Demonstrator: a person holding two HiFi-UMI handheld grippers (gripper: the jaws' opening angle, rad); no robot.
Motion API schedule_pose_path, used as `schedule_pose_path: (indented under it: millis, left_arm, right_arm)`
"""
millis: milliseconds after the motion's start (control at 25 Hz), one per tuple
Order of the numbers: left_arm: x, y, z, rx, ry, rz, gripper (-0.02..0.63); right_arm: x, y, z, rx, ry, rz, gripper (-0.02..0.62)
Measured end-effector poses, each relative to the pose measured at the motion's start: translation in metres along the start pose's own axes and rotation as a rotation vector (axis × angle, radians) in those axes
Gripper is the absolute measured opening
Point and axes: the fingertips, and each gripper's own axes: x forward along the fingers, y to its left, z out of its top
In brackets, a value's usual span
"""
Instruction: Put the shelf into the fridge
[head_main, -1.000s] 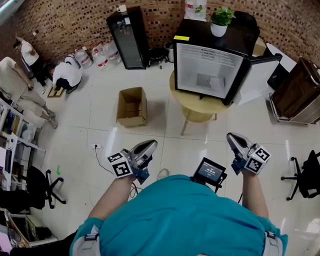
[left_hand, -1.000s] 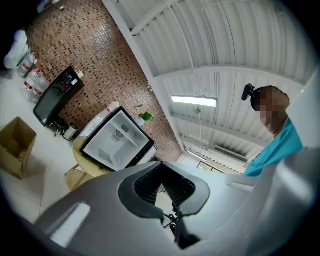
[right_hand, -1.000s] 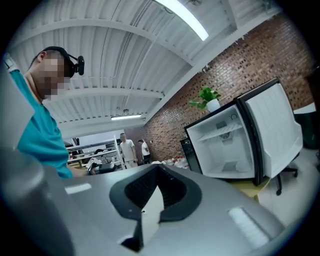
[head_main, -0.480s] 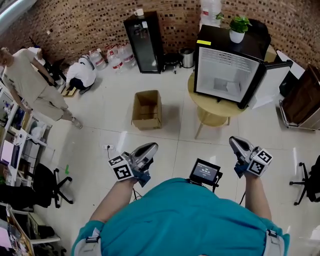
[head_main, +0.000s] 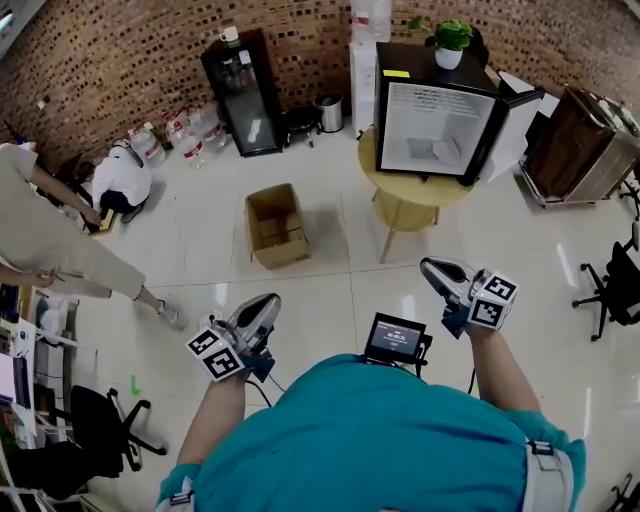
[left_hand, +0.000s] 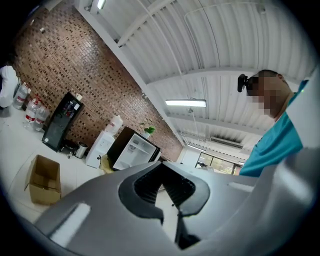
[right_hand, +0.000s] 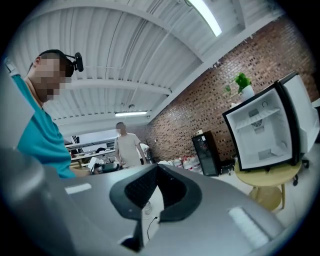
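The small black fridge (head_main: 433, 116) stands on a round yellow table (head_main: 404, 203) across the room, its door (head_main: 512, 118) swung open to the right and its white inside showing. No loose shelf shows in any view. My left gripper (head_main: 266, 304) is held low in front of the body, jaws closed together with nothing between them. My right gripper (head_main: 431, 268) is held the same way, shut and empty. The left gripper (left_hand: 160, 165) points toward the fridge (left_hand: 133, 150); the right gripper (right_hand: 156, 168) has the fridge (right_hand: 264, 133) to its right.
An open cardboard box (head_main: 275, 226) lies on the white tiled floor between me and the table. A black cabinet (head_main: 240, 90), water bottles (head_main: 185, 135) and a crouching person (head_main: 115, 180) line the brick wall. Another person (head_main: 60, 250) walks at left. A wooden cabinet (head_main: 580, 145) stands right of the fridge.
The head view has shifted, so the fridge sits farther up the frame. The standing person at left has walked nearer. Both grippers stay shut and empty; the left one is lower in the frame.
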Motion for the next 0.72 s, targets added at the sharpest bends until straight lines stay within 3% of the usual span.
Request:
schedule_pose_path:
  millis: [200,440,720]
  left_arm:
    - [-0.028,-0.011,0.008,0.000,-0.018,-0.005,0.000]
    - [-0.008,-0.051,-0.026,-0.005,-0.027,0.017,0.000]
    - [0.022,-0.078,-0.064,0.031,0.029,0.037,0.000]
  right_arm:
    - [0.006,0.047,-0.011,-0.046,0.025,0.015,0.002]
    - [-0.045,0.044,-0.010,-0.051,0.004,0.040,0.002]
    - [-0.079,0.024,-0.024,-0.021,-0.010,0.071,0.002]
